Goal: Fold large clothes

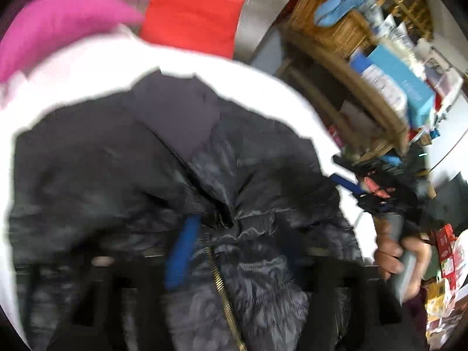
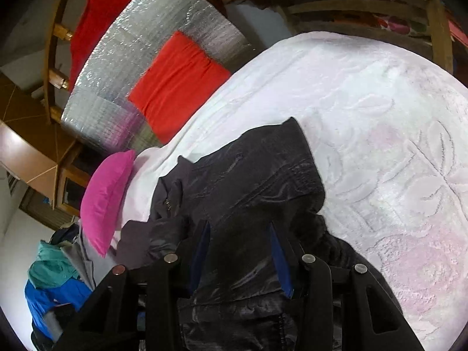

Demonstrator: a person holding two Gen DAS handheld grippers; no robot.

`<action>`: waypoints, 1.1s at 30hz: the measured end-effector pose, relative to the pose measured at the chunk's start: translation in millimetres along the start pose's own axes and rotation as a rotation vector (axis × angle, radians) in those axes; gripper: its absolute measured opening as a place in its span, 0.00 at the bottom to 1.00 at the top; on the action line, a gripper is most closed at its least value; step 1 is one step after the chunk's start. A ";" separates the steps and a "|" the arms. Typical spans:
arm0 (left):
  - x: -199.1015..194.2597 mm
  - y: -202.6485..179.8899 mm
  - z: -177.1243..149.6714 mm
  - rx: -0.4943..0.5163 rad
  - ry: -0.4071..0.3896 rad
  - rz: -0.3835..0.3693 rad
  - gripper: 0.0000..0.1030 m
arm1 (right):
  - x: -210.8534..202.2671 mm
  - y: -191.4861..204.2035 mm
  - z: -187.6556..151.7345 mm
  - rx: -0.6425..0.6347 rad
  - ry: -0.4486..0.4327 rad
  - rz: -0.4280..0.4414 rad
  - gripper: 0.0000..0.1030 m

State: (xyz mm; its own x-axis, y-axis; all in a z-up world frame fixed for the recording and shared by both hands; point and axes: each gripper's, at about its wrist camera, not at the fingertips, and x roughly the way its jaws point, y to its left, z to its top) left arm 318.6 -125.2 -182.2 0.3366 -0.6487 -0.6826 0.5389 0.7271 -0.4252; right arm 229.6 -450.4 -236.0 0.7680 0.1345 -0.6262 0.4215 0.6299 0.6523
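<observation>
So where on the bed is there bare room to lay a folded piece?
Free: white blanket right of the black jacket, out to the wooden frame. Crowded: the pink pillow and red cloth side.

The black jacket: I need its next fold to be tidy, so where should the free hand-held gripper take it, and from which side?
Probably the outer corner of the black jacket, coming in low from the blanket side. There the edge lies flat and free, whereas the middle is bunched around the zip.
</observation>
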 end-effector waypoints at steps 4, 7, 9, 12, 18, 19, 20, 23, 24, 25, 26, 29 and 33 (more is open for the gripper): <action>-68.9 37.3 9.3 -0.051 -0.187 0.089 0.73 | 1.0 41.2 -17.7 -0.170 0.006 0.036 0.63; -73.1 87.0 14.5 -0.182 -0.208 0.296 0.74 | 7.8 84.2 -41.0 -0.335 0.011 0.067 0.73; -67.0 118.4 12.0 -0.270 -0.192 0.368 0.72 | 19.2 113.4 -61.0 -0.455 0.037 0.067 0.78; -48.7 152.3 9.2 -0.372 -0.125 0.403 0.72 | 39.4 142.5 -88.3 -0.585 0.048 0.027 0.81; -11.0 153.5 2.0 -0.315 0.016 0.479 0.72 | 91.7 161.9 -118.9 -0.732 0.094 -0.164 0.81; -7.3 150.3 1.7 -0.291 0.028 0.496 0.72 | 93.3 158.3 -114.4 -0.710 0.078 -0.180 0.81; -2.4 145.9 0.2 -0.272 0.037 0.506 0.72 | 91.6 153.8 -107.8 -0.674 0.062 -0.184 0.81; 1.9 152.1 -8.2 -0.269 0.053 0.504 0.72 | 72.5 119.7 -76.7 -0.486 -0.007 -0.207 0.81; 3.2 156.2 -10.8 -0.274 0.060 0.501 0.72 | 67.2 105.9 -65.6 -0.412 -0.016 -0.206 0.81; 4.7 160.0 -11.1 -0.281 0.070 0.496 0.72 | 60.0 83.2 -51.4 -0.296 -0.018 -0.194 0.81; 5.9 163.3 -12.5 -0.293 0.084 0.488 0.73 | 54.9 64.5 -41.8 -0.206 -0.014 -0.182 0.81; 1.8 168.9 -19.4 -0.311 0.101 0.467 0.75 | 35.9 18.5 -22.8 -0.008 -0.031 -0.130 0.81; 2.3 166.3 -21.4 -0.305 0.099 0.471 0.75 | 27.3 38.1 -26.1 -0.125 -0.040 -0.060 0.81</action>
State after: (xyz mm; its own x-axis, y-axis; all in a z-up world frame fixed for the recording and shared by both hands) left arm 392.4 -0.9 -267.2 0.4049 -0.2255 -0.8861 0.0957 0.9742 -0.2042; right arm 254.1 -402.7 -239.4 0.7628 0.0647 -0.6434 0.4059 0.7266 0.5543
